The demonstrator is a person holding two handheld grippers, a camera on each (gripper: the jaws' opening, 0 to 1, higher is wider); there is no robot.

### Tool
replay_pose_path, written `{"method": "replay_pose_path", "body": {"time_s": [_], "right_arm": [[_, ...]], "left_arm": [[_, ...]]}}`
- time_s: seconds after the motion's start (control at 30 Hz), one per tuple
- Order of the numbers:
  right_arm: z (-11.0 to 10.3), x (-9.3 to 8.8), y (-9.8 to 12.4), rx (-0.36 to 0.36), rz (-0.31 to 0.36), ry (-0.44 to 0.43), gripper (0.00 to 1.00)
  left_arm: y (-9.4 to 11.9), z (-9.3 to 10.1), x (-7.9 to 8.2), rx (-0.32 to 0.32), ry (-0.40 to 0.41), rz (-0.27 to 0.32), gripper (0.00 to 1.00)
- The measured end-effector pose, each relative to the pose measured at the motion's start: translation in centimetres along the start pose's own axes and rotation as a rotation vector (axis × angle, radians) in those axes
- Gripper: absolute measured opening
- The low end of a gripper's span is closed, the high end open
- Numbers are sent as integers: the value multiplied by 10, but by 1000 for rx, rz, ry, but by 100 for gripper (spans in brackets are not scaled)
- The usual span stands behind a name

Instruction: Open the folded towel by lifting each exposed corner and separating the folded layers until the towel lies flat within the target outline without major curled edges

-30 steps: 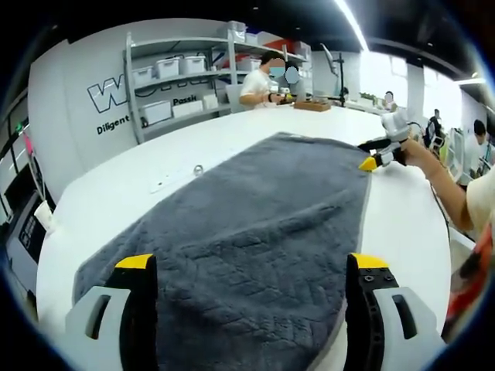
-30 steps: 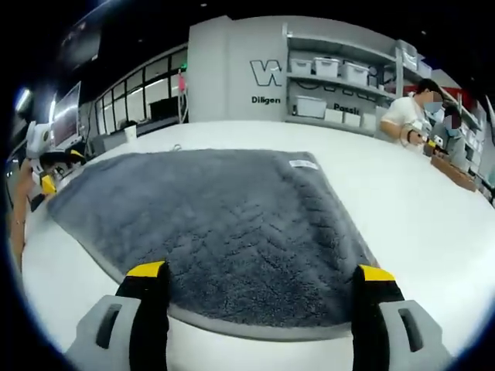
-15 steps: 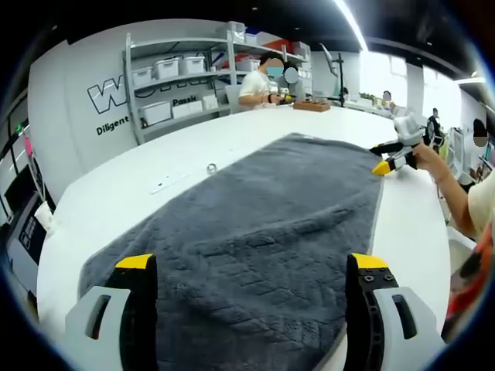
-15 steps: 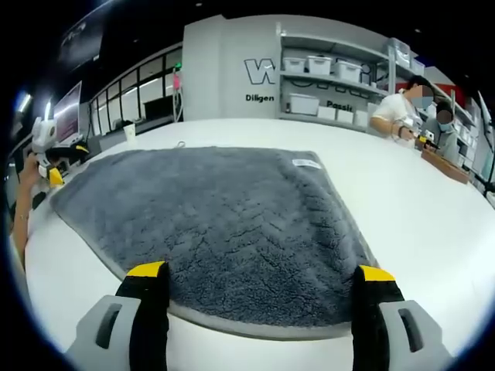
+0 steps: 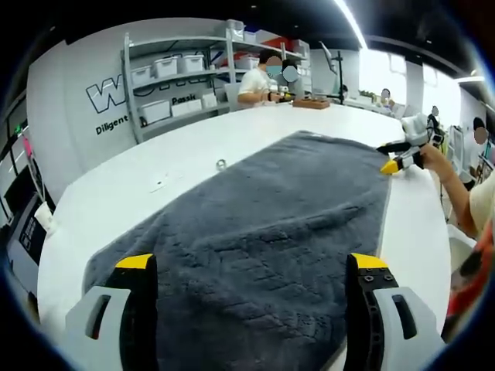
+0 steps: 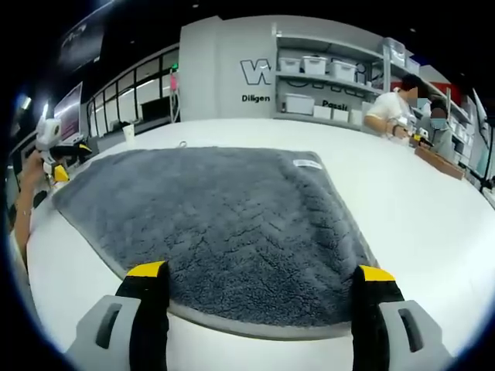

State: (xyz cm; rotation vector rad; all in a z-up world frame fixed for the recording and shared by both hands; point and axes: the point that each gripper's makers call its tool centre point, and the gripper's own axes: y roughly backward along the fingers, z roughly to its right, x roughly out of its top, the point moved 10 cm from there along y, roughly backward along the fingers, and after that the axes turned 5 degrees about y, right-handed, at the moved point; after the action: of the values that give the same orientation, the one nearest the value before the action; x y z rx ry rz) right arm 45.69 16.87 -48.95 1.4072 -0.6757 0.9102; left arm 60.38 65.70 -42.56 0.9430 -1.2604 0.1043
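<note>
**Grey towel spread on the white table, both grippers apart**

We see the grey towel [image 5: 263, 232] lying open across the white table [image 5: 139, 178], its surface gently rippled; its white label [image 6: 307, 163] sits near the far edge in the right gripper view. Our left gripper [image 5: 251, 267] hangs over the towel's near end, jaws spread wide with nothing between them; our right gripper [image 6: 259, 274] sits at the towel's near hem, jaws likewise apart and empty. In the left gripper view the right gripper appears at the towel's far corner, just beside its edge. Shelves with white bins [image 5: 178, 66] line the back wall; people [image 5: 259, 81] work at a far table.
</note>
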Motion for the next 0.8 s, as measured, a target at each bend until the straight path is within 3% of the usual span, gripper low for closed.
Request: {"method": "replay_pose_path", "body": {"time_s": [0.8], "right_arm": [[28, -13, 20, -15, -27, -12, 99]], "left_arm": [[1, 1, -3, 2, 0, -5, 99]]}}
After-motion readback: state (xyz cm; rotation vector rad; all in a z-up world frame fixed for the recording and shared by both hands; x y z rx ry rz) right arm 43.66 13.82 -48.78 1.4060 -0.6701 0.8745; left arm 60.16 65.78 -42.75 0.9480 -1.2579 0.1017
